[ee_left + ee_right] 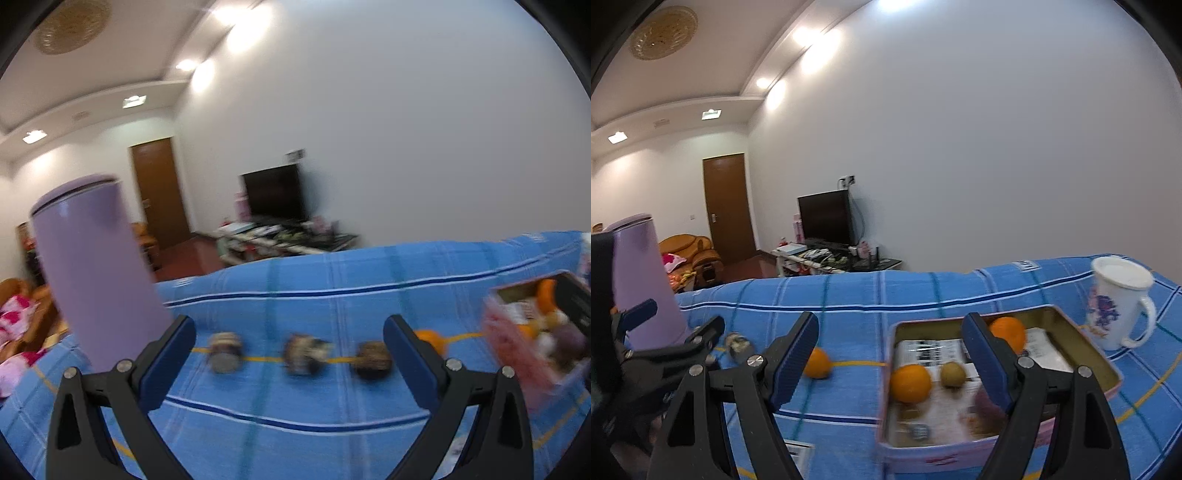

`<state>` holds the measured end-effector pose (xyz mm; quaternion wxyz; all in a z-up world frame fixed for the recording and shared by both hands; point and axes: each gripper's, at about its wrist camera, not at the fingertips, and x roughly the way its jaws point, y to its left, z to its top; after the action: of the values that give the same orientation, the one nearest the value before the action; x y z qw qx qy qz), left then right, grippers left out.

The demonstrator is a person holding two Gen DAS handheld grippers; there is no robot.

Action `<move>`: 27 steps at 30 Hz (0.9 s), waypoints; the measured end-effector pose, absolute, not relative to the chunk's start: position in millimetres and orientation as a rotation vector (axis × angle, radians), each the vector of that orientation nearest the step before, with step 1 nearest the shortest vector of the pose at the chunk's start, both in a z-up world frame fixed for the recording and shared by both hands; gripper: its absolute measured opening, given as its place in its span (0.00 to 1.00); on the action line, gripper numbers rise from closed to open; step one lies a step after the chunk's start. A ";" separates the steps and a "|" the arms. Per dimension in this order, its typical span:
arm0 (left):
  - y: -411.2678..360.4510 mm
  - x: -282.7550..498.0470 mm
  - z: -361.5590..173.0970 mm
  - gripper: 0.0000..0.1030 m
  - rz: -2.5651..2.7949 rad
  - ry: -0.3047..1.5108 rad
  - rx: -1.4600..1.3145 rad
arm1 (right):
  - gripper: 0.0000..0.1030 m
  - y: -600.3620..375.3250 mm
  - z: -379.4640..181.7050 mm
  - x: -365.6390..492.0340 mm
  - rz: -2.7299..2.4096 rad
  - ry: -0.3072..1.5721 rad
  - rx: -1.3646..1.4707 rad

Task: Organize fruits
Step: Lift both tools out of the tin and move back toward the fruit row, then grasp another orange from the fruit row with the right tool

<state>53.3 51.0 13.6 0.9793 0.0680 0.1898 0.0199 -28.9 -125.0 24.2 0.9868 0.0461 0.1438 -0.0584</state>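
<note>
Both your grippers, left and right, gape wide and empty. Oranges and a kiwi lie in the tin, lower right; its printed sheet is unreadable.

The left gripper pointed forward and a little downward, its jaws standing wide apart with nothing between the blue pads — both black fingers reached up from the bottom of its own view, the two roughly even in height. The right gripper was held in much the same pose, tilted slightly down, its jaws likewise spread wide and gripping nothing. In the right wrist view the left gripper also showed at the far left edge, lying just beside the right one — its black frame and one blue pad visible, a dark shape behind it too blurred to tell.
</note>
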 end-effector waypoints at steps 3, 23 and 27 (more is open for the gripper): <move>79.1 70.4 13.6 1.00 0.127 0.426 0.113 | 0.79 -109.8 23.2 -20.6 -0.094 0.303 0.081; 125.1 107.5 -6.4 0.99 0.246 0.574 0.082 | 0.51 -59.0 -22.3 101.0 0.027 0.764 -0.038; 123.8 108.4 -7.6 0.99 0.243 0.582 0.096 | 0.50 -61.1 -33.4 116.2 0.027 0.836 -0.033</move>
<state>108.4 123.8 -7.6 0.9496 0.0473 0.2861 0.1192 116.2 -61.1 -33.4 0.9138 -0.0159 0.4057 0.0132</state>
